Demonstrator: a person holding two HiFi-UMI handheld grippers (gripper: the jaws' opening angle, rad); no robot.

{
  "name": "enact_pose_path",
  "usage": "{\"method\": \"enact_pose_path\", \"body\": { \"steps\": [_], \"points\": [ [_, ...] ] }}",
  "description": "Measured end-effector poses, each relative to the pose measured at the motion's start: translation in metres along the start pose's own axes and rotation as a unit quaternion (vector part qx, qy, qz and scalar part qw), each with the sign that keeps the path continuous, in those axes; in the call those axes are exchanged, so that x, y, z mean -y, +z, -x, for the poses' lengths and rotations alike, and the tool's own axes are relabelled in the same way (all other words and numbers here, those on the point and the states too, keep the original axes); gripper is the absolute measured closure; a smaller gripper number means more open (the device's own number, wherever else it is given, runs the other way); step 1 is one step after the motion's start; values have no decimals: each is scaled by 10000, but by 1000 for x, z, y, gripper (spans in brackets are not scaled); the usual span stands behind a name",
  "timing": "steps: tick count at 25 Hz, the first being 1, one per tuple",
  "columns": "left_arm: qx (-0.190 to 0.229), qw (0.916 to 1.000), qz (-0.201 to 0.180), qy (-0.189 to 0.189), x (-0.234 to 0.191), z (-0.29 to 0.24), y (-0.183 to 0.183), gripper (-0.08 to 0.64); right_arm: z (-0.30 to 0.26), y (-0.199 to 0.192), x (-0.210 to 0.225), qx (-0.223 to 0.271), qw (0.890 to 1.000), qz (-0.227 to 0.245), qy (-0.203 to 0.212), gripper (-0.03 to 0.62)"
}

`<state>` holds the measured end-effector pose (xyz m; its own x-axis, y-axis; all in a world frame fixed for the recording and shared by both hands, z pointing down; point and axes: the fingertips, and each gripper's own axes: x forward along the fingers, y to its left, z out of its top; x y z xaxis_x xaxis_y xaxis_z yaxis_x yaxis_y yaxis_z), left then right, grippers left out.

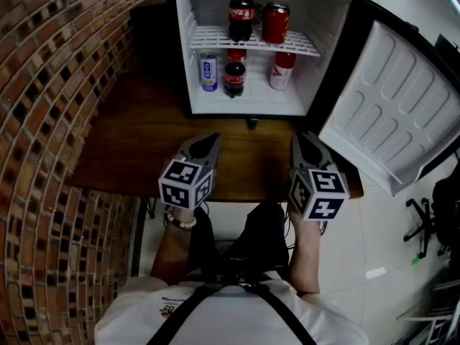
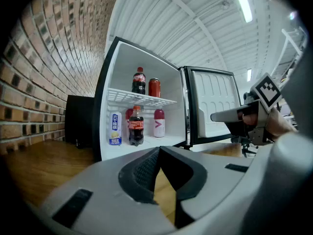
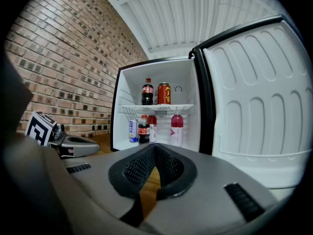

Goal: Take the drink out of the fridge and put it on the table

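The small white fridge (image 1: pixel 251 105) stands open on the wooden table (image 1: pixel 136 142). Its wire shelf carries a cola bottle (image 1: pixel 241 13) and a red can (image 1: pixel 275 23). Below stand a white-and-blue can (image 1: pixel 208 72), a small cola bottle (image 1: pixel 234 78) and a red-and-white bottle (image 1: pixel 282 70). My left gripper (image 1: pixel 209 141) and right gripper (image 1: pixel 300 141) hover side by side over the table's near edge, pointing at the fridge and well short of it. In each gripper view the jaws meet at the tip, left gripper (image 2: pixel 157 153) and right gripper (image 3: pixel 154 149), shut on nothing.
The fridge door (image 1: pixel 392 110) swings open to the right, past the table's end. A brick wall (image 1: pixel 50 85) runs along the left. A black box (image 1: pixel 152 31) sits left of the fridge. An office chair base (image 1: pixel 424 221) stands on the floor at right.
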<state>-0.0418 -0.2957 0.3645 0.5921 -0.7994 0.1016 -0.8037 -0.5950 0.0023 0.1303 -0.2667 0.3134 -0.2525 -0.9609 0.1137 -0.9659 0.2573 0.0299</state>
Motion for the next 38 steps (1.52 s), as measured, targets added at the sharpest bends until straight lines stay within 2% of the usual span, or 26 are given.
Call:
{"method": "enact_pose_path", "body": {
  "steps": [19, 22, 28, 32, 38],
  "points": [
    [106, 9997, -116, 173, -8, 1, 11, 561, 4, 0, -1, -10, 10000, -23, 22, 603],
    [289, 9990, -280, 186, -12, -2, 32, 561, 5, 0, -1, -17, 10000, -29, 22, 603],
    [973, 9928, -647, 276, -27, -19, 122, 560, 7, 4, 3, 27, 10000, -56, 10, 603],
    [1159, 9902, -757, 202, -33, -35, 169, 455, 8, 6, 7, 62, 9999, -81, -24, 603],
    [1116, 9912, -703, 127, -42, -76, 215, 257, 9, 6, 13, 72, 9999, -127, -52, 603]
  ]
}}
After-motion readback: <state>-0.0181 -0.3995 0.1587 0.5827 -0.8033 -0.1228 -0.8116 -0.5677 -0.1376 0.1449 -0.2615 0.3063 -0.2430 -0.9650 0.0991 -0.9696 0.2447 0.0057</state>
